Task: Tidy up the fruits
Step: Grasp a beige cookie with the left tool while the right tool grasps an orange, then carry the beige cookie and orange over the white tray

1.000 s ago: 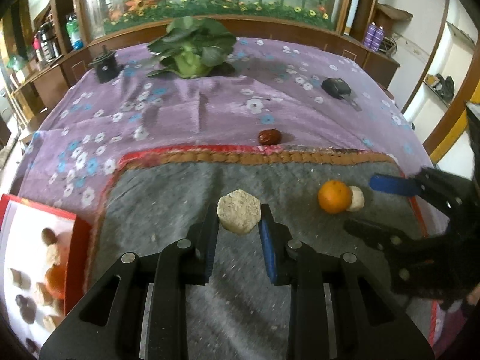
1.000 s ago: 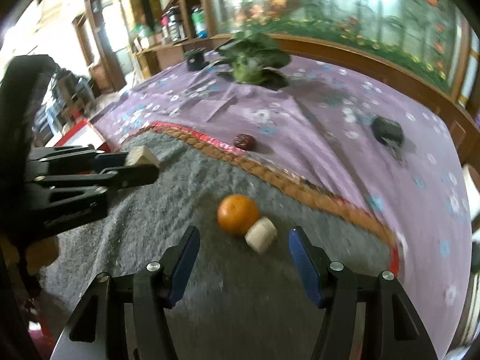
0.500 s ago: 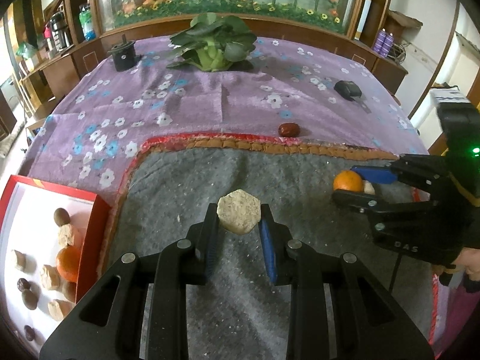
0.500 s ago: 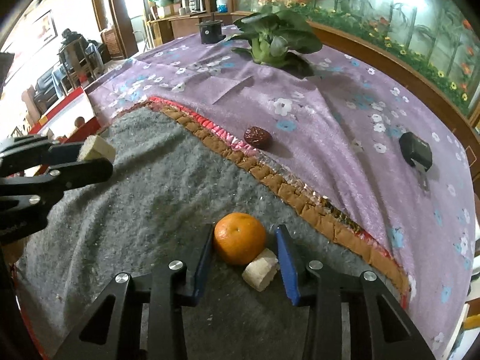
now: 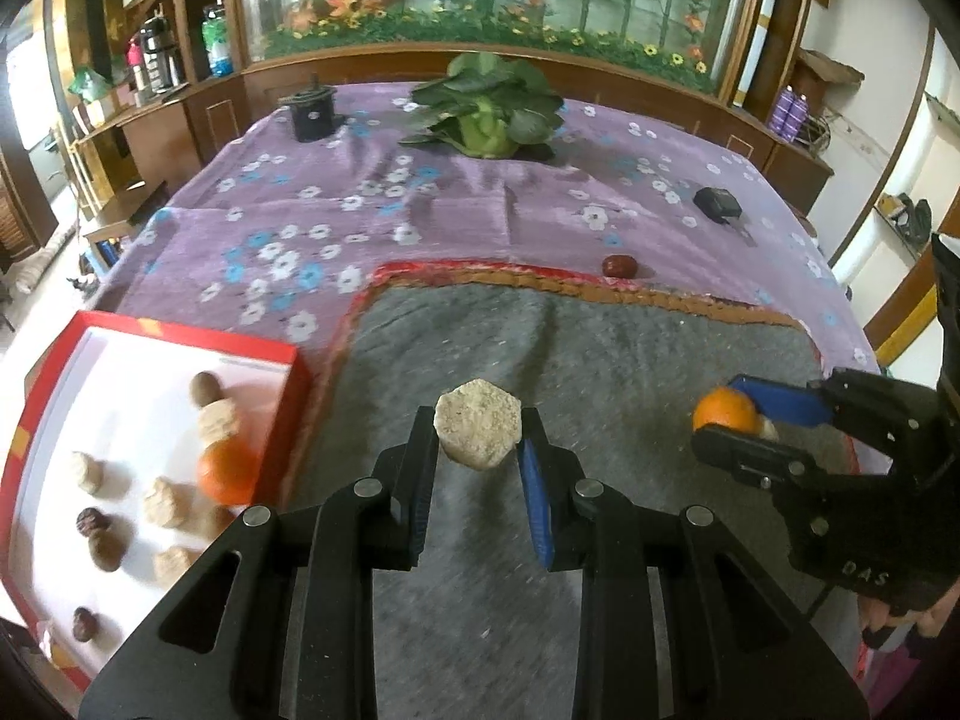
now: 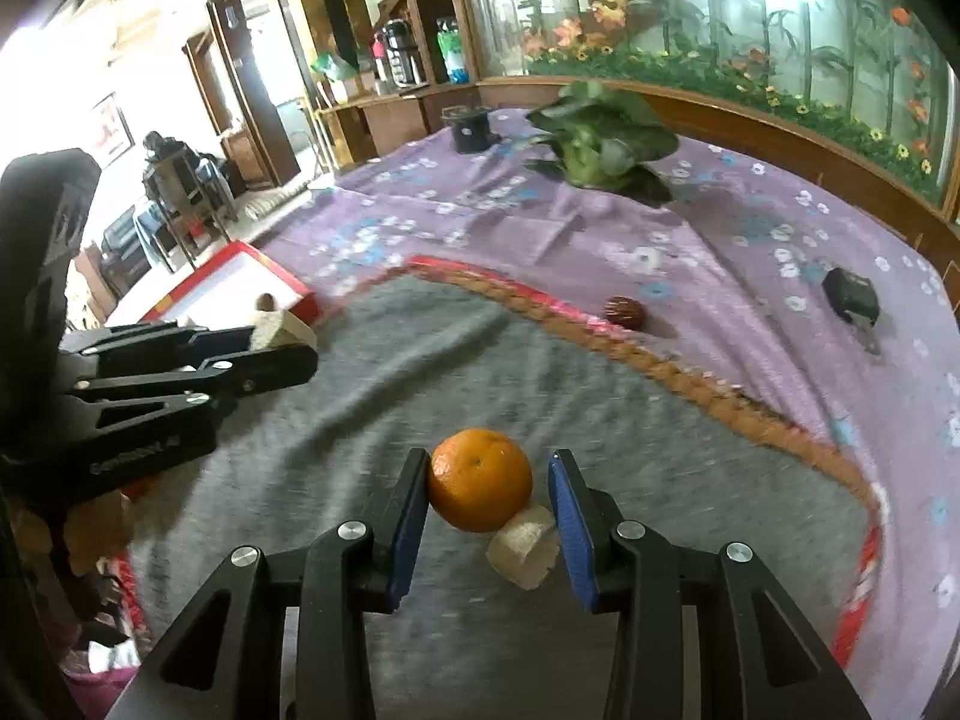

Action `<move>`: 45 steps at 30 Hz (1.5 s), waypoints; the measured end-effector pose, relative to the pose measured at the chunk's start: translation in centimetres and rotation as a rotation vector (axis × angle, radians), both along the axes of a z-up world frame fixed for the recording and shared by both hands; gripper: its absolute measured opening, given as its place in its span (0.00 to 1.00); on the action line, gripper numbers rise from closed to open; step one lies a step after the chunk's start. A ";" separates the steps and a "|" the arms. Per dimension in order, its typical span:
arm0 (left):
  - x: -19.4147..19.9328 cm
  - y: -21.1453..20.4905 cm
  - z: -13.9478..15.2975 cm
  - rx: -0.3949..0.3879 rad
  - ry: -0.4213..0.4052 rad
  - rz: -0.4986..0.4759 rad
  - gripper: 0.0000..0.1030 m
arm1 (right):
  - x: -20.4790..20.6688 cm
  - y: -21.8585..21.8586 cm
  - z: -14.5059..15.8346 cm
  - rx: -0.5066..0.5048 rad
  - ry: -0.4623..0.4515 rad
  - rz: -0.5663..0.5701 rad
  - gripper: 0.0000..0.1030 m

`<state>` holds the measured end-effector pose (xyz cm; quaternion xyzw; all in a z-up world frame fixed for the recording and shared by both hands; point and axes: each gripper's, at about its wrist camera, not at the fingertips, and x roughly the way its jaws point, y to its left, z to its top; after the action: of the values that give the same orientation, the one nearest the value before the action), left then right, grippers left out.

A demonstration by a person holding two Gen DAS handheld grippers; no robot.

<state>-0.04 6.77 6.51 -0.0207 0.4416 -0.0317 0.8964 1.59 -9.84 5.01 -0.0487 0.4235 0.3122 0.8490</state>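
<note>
The left gripper [image 5: 477, 441] clamps a pale hexagonal cake [image 5: 477, 431] above the grey mat [image 5: 600, 348]. The right gripper [image 6: 489, 492], its jaws just closed in, pinches an orange [image 6: 480, 479] together with a pale chunk [image 6: 523, 546] pressed beside it. A red tray [image 5: 180, 336] of fruit lies left; 1 red date [image 5: 619, 266] rests on the purple cloth [image 5: 420, 210]

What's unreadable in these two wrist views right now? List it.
- Left wrist view: the red tray is cut off by the frame edge and its contents are motion-blurred, so an exact count fails.
- Right wrist view: whether the right gripper pinches both the orange and the pale cylindrical piece; the right-hand blue pad's contact is hidden.
- Right wrist view: the black object on the purple cloth is too small to identify.
</note>
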 end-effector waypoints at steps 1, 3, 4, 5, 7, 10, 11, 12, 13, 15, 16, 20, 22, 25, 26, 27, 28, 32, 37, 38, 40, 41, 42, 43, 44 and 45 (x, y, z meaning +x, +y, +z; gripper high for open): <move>-0.4 0.4 0.1 0.002 -0.002 0.008 0.25 | -0.5 0.5 0.1 0.011 0.003 0.008 0.36; -1.1 1.2 0.3 0.008 -0.008 0.025 0.25 | -1.1 1.3 0.4 0.016 -0.004 0.018 0.36; -1.3 1.5 0.3 0.011 -0.010 0.029 0.25 | -1.4 1.7 0.5 0.016 -0.010 0.026 0.36; -1.6 1.8 0.3 0.012 -0.010 0.033 0.25 | -1.6 2.1 0.4 0.010 -0.013 0.031 0.32; -2.0 2.5 0.2 0.012 -0.008 0.044 0.25 | -1.8 3.0 0.1 -0.032 -0.017 0.022 0.27; -2.7 3.4 0.0 0.006 -0.004 0.059 0.25 | -1.9 2.4 -0.4 -0.056 -0.015 -0.016 0.27; -2.9 3.6 0.0 0.004 -0.006 0.061 0.25 | -2.0 1.6 -0.4 -0.043 -0.005 -0.031 0.27; -3.1 3.8 0.0 0.004 -0.006 0.065 0.25 | -2.0 1.2 -0.5 -0.042 0.002 -0.036 0.27; -3.1 4.0 0.0 0.003 -0.005 0.068 0.25 | -2.2 0.6 -0.5 -0.047 0.007 -0.043 0.27; -3.1 4.4 0.0 -0.005 -0.003 0.075 0.25 | -2.4 -0.3 -0.5 -0.060 -0.002 -0.062 0.36; -3.1 4.4 0.0 -0.007 -0.004 0.077 0.25 | -2.6 -0.6 -0.6 -0.055 -0.003 -0.066 0.42; -3.0 4.3 -0.1 -0.012 -0.003 0.072 0.25 | -2.8 0.3 -1.3 -0.019 0.018 -0.024 0.53; -3.1 4.2 0.0 -0.010 -0.003 0.069 0.25 | -2.7 1.6 -2.1 -0.058 0.015 -0.001 0.53; -3.1 4.3 0.0 -0.008 -0.002 0.072 0.25 | -2.1 3.1 -3.3 -0.110 0.016 0.015 0.49; -3.2 4.5 0.1 -0.009 -0.003 0.073 0.25 | -1.6 3.4 -4.0 -0.130 0.035 0.008 0.34; -3.3 4.6 0.2 -0.008 -0.007 0.074 0.25 | -1.5 3.3 -4.3 -0.121 0.042 0.000 0.32; -3.4 4.9 0.3 -0.005 -0.012 0.078 0.25 | -1.5 3.1 -4.2 -0.101 0.044 -0.008 0.31; -3.8 6.7 0.6 0.001 -0.018 0.116 0.25 | -2.2 3.5 -2.6 -0.063 0.026 0.014 0.31; -4.8 9.6 1.3 0.002 -0.037 0.177 0.25 | -3.1 5.5 -0.4 -0.005 0.005 0.054 0.31; -5.1 10.3 1.4 0.004 -0.041 0.190 0.25 | -3.3 6.1 -0.2 0.002 0.005 0.067 0.31; -5.7 11.5 1.7 0.006 -0.048 0.216 0.25 | -3.6 7.5 0.2 0.007 -0.003 0.089 0.31; -6.0 12.2 1.9 0.008 -0.053 0.231 0.25 | -3.8 8.4 0.4 0.012 -0.004 0.107 0.31; -6.3 12.8 2.0 0.008 -0.055 0.242 0.25 | -3.8 9.0 0.5 0.016 -0.003 0.118 0.31; -6.6 13.5 2.0 0.010 -0.057 0.255 0.25 | -4.0 9.7 0.6 0.019 -0.003 0.131 0.31; -6.8 14.1 2.0 0.010 -0.057 0.268 0.25 | -4.2 10.5 0.7 0.021 -0.005 0.147 0.31; -7.0 14.7 1.9 0.008 -0.056 0.282 0.25 | -4.3 11.4 0.9 0.020 -0.007 0.164 0.30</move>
<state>-7.05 21.48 8.43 -0.0781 0.4095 0.0960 0.9039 -2.76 1.52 5.88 -0.0757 0.4121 0.3847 0.8225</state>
